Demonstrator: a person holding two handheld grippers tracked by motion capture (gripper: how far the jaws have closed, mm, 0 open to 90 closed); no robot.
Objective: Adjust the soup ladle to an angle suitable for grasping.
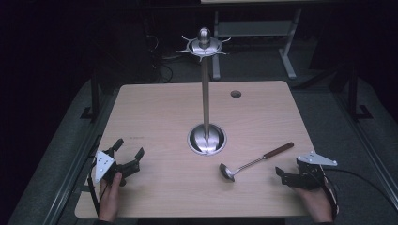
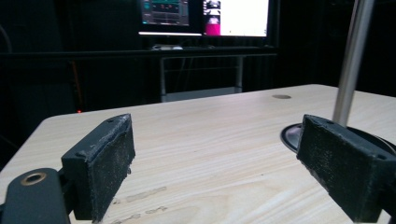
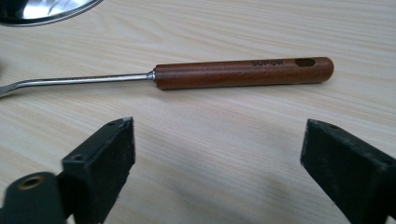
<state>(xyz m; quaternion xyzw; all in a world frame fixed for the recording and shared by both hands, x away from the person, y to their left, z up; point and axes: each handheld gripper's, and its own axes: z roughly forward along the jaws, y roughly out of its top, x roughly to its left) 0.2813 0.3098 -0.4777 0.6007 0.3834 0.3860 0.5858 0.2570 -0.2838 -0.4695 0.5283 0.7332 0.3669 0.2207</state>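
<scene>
**Ladle on the table, both claws released**

High view: a wooden table carries a steel utensil stand at centre. The ladle lies at about 4 o'clock from the stand's base, bowl toward the stand. The left gripper rests at 8 o'clock, the right gripper just beside the ladle's handle end — both released.

Left gripper view: jaws spread wide over bare wood, the stand's pole at 2 o'clock.

Right gripper view: jaws apart, the wooden handle lying crosswise ahead, untouched. This looks like the approach — next, advance and clench on the handle.
</scene>
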